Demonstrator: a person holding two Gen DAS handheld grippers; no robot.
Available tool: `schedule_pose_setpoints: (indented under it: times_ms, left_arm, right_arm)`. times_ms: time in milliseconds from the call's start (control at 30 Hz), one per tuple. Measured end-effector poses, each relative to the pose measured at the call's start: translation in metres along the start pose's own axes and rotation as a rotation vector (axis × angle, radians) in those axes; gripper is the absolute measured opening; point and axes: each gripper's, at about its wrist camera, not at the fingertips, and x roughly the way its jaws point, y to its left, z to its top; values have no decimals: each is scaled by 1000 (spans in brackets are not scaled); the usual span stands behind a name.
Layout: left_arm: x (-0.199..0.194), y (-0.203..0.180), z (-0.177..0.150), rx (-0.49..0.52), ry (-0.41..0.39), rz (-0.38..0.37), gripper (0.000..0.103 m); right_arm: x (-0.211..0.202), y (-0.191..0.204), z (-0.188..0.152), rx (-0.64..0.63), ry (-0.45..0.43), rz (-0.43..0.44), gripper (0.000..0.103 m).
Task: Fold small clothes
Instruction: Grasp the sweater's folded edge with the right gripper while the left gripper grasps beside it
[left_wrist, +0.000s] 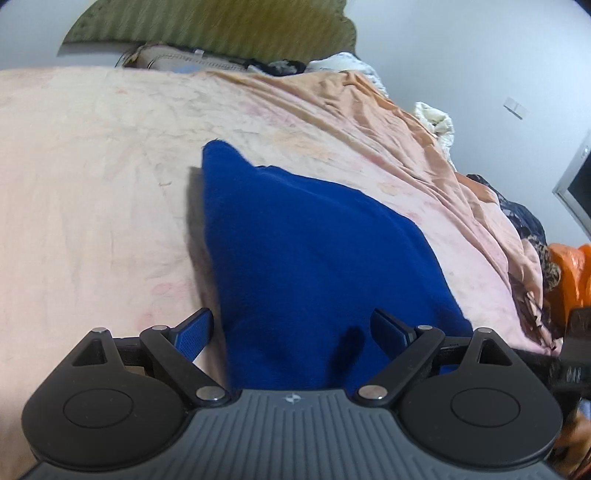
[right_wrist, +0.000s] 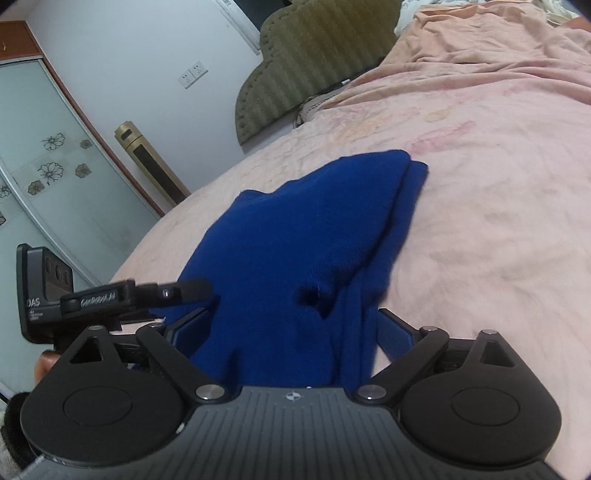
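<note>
A dark blue knitted garment (left_wrist: 314, 251) lies folded on the pink bedsheet (left_wrist: 92, 184). In the left wrist view my left gripper (left_wrist: 293, 332) is open, its jaws wide apart over the garment's near edge, with the left finger beside the cloth on the sheet. In the right wrist view the same garment (right_wrist: 303, 236) shows layered folds, and my right gripper (right_wrist: 291, 332) is open with the near edge of the cloth lying between its jaws. The left gripper's body (right_wrist: 92, 295) shows at the left of that view.
An olive padded headboard (left_wrist: 221, 29) stands at the far end of the bed. Rumpled orange-pink bedding (left_wrist: 424, 147), dark patterned clothes (left_wrist: 524, 221) and an orange bag (left_wrist: 569, 273) lie to the right. A wardrobe (right_wrist: 44, 177) and a gold floor-standing unit (right_wrist: 151, 166) stand beside the bed.
</note>
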Motion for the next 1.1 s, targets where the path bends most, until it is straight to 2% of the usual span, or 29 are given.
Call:
schedule_pose_setpoints:
  times_ms: [100,133,167,200,233,267,300,433,567,700,900,1100]
  left_arm:
    - [3,-6,-1,28,-5,-3,95]
    - [5,-7,0,30,3,-8,95]
    - [7,-8,1,31,9,-4,95]
    - [7,-10,1,38,11,1,94]
    - [8,-11,1,46,14,5,94]
    - [8,-13,0,56,15,9,93]
    - [8,-14,-1,70,14,17,92]
    - [7,-24,-5,142,6,83,68]
    - [2,-20,-3,117,8,87,54]
    - [-1,-18,-2,107,11,96,47]
    - [-7,-32,-8,177,-14,138,36]
    - [-12,-35,-8,189,-28,150,27]
  right_arm:
    - [11,-1,6,14,-17,4,85]
    - [14,-1,7,21,-26,-6,77]
    - [17,-1,8,30,-33,-21,63]
    - [19,-1,7,43,-40,-39,55]
    - [21,-3,7,58,-46,-56,40]
    - [22,-4,6,73,-51,-72,33]
    - [22,-7,5,99,-55,-68,33]
    - [18,-20,0,200,-77,-31,26]
    - [20,-16,-4,212,-92,-48,26]
    - [20,-17,-5,231,-105,-55,26]
    - [19,-15,-7,220,-118,-69,26]
    - [19,-13,-9,234,-127,-84,25]
